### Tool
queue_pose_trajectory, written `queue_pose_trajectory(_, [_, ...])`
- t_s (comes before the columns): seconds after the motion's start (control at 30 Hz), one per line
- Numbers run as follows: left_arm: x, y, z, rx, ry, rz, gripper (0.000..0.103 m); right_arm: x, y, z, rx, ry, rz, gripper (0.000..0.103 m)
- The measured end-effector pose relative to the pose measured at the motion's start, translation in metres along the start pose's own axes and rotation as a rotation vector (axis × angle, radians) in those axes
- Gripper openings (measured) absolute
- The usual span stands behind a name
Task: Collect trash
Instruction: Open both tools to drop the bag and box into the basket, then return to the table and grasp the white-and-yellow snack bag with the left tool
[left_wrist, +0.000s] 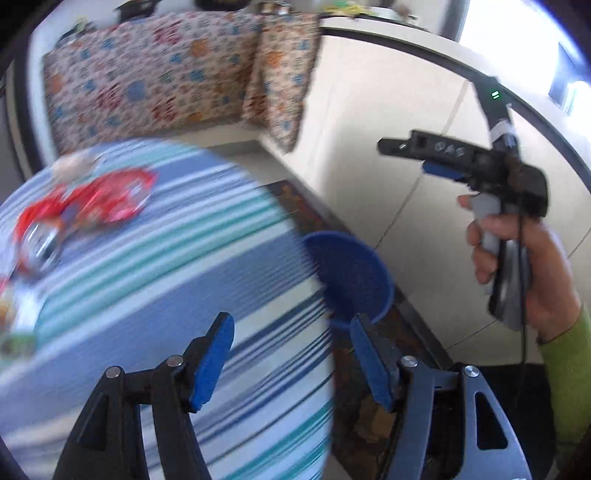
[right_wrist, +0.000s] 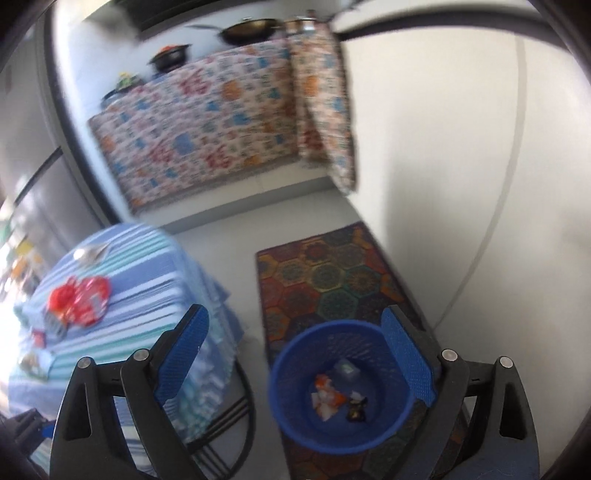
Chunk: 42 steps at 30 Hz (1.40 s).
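On the round table with a striped cloth (left_wrist: 184, 280) lie a red wrapper (left_wrist: 107, 201) and a crushed can (left_wrist: 40, 247), both blurred. My left gripper (left_wrist: 291, 362) hangs open over the table's right edge with nothing between its pads. A blue mesh bin (left_wrist: 351, 273) stands on the floor beside the table. My right gripper (right_wrist: 295, 354) is open and empty above the bin (right_wrist: 340, 387), which holds several scraps (right_wrist: 325, 397). The red wrapper (right_wrist: 81, 299) lies on the table (right_wrist: 147, 295) to its left. A hand (left_wrist: 535, 277) in a green sleeve holds the right gripper (left_wrist: 413, 158).
The bin stands on a patterned rug (right_wrist: 332, 277) on pale floor tiles. A counter draped in flowered cloth (right_wrist: 207, 129) with pans on top fills the back. Small packets (left_wrist: 18, 343) lie at the table's left edge. Black metal table legs (right_wrist: 236, 417) show below the cloth.
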<state>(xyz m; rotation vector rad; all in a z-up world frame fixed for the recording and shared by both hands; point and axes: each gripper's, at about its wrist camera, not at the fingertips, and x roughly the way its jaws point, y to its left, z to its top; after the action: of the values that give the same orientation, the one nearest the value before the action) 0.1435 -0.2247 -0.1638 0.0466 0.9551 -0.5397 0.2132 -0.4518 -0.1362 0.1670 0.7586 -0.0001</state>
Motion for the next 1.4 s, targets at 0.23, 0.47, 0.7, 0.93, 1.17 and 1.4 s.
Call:
queue_pose_trajectory(0.23, [-0.049,0.087,-0.063,-0.143,-0.016,0.198,0.067,0.02,0.142,-0.053,-0.288,0.114,0.195,0.095])
queue_pose_trajectory(0.47, [-0.06,0.143,-0.073,-0.216,-0.026,0.305,0.067,0.06,0.205,-0.083,-0.387,0.224,0.214,0.095])
queue_pose_trajectory(0.7, [-0.057,0.153,-0.076,-0.162,-0.037,0.366,0.071,0.081,0.211,-0.079,-0.411,0.225,0.185,0.101])
queue_pose_trajectory(0.93, [-0.046,0.167,-0.06,-0.182,-0.028,0.378,0.087,0.084,0.223,-0.08,-0.413,0.215,0.18,0.103])
queue_pose_trajectory(1.17, [-0.019,0.184,-0.025,-0.173,-0.009,0.377,0.098,0.083,0.223,-0.08,-0.412,0.215,0.18,0.103])
queue_pose_trajectory(1.4, [-0.014,0.206,-0.005,-0.211,-0.051,0.349,0.069,0.083,0.223,-0.08,-0.412,0.215,0.179,0.103])
